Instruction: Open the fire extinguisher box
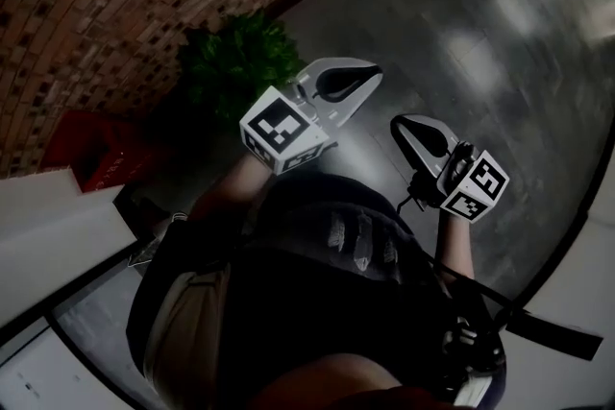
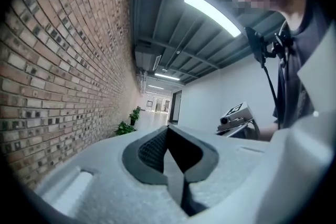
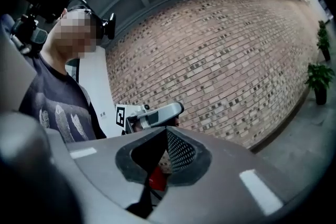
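Note:
The red fire extinguisher box point(image 1: 94, 149) stands on the floor against the brick wall point(image 1: 86, 5), at the left of the head view and well apart from both grippers. A patch of the same red point(image 3: 157, 178) shows through the gap behind the right gripper's jaws. My left gripper point(image 1: 373, 72) is held out level over the floor, its jaws shut with nothing between them point(image 2: 168, 128). Beside it, my right gripper point(image 1: 397, 123) points the same way; its tips meet point(image 3: 167, 129) and hold nothing. Each gripper shows in the other's view.
A leafy potted plant point(image 1: 240, 58) stands by the wall just beyond the box. More plants point(image 2: 126, 126) line the brick wall down a long corridor. A white counter or ledge point(image 1: 48, 235) lies at the lower left. The person's body fills the bottom of the head view.

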The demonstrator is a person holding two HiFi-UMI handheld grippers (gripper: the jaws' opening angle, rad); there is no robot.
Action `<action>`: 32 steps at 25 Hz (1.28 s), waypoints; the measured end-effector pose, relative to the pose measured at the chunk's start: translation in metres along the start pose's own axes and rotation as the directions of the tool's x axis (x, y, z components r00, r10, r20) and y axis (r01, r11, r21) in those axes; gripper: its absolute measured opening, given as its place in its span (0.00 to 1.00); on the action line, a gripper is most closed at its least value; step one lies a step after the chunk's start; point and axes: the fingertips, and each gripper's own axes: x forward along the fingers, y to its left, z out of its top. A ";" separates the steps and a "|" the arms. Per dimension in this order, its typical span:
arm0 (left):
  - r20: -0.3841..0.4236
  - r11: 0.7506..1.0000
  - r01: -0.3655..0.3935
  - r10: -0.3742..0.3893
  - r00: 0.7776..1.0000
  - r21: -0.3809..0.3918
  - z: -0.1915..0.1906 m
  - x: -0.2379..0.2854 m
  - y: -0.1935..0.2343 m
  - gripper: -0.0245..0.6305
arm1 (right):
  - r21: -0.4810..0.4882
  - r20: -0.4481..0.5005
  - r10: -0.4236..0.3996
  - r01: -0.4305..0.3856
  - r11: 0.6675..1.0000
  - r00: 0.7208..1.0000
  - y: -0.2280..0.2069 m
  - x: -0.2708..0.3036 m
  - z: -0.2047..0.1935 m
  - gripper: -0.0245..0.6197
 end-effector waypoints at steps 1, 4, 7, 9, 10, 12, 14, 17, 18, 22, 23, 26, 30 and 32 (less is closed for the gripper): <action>-0.001 1.000 -0.007 0.007 1.000 -0.003 0.000 -0.003 0.013 0.04 | 0.022 0.008 0.010 -0.010 1.000 1.000 -0.006 0.010 0.003 0.04; -0.011 0.999 -0.035 0.035 0.999 -0.010 -0.001 -0.010 0.049 0.04 | 0.047 0.014 0.043 -0.044 0.998 0.999 -0.021 0.041 0.015 0.04; -0.029 0.999 -0.036 0.036 0.999 0.009 -0.001 -0.014 0.067 0.04 | 0.054 0.004 0.076 -0.076 0.996 0.997 -0.031 0.063 0.022 0.04; -0.039 0.998 -0.053 0.055 0.998 0.030 -0.001 -0.018 0.076 0.04 | 0.066 -0.006 0.094 -0.093 0.993 0.996 -0.038 0.075 0.022 0.04; -0.043 0.997 -0.070 0.072 0.997 0.036 -0.002 -0.021 0.083 0.04 | 0.070 -0.012 0.102 -0.101 0.992 0.995 -0.043 0.082 0.023 0.04; -0.053 0.994 -0.108 0.110 0.993 0.035 -0.003 -0.027 0.098 0.04 | 0.073 -0.024 0.122 -0.120 0.990 0.992 -0.051 0.097 0.025 0.04; -0.062 0.989 -0.144 0.146 0.987 0.030 -0.005 -0.032 0.112 0.04 | 0.071 -0.036 0.149 -0.146 0.987 0.988 -0.058 0.112 0.026 0.04; -0.074 0.979 -0.200 0.202 0.977 0.035 -0.007 -0.039 0.132 0.04 | 0.069 -0.061 0.195 -0.191 0.979 0.979 -0.070 0.132 0.024 0.04; -0.076 0.974 -0.224 0.227 0.971 0.040 -0.006 -0.041 0.140 0.04 | 0.074 -0.072 0.216 -0.211 0.975 0.974 -0.075 0.139 0.023 0.04; -0.111 0.946 -0.317 0.322 0.940 0.064 -0.008 -0.032 0.173 0.04 | 0.120 -0.078 0.305 -0.295 0.948 0.949 -0.104 0.156 0.032 0.04; -0.121 0.941 -0.331 0.337 0.934 0.067 -0.008 -0.024 0.180 0.04 | 0.136 -0.068 0.318 -0.307 0.942 0.946 -0.115 0.157 0.038 0.04; -0.139 0.936 -0.345 0.351 0.926 0.066 -0.005 0.006 0.195 0.04 | 0.167 -0.039 0.343 -0.332 0.928 0.939 -0.149 0.157 0.060 0.04; -0.155 0.932 -0.355 0.361 0.919 0.067 -0.001 0.041 0.220 0.04 | 0.184 -0.030 0.360 -0.349 0.919 0.933 -0.191 0.160 0.081 0.04; -0.155 0.929 -0.367 0.371 0.916 0.056 0.002 0.058 0.227 0.04 | 0.202 -0.038 0.368 -0.353 0.914 0.929 -0.209 0.157 0.085 0.04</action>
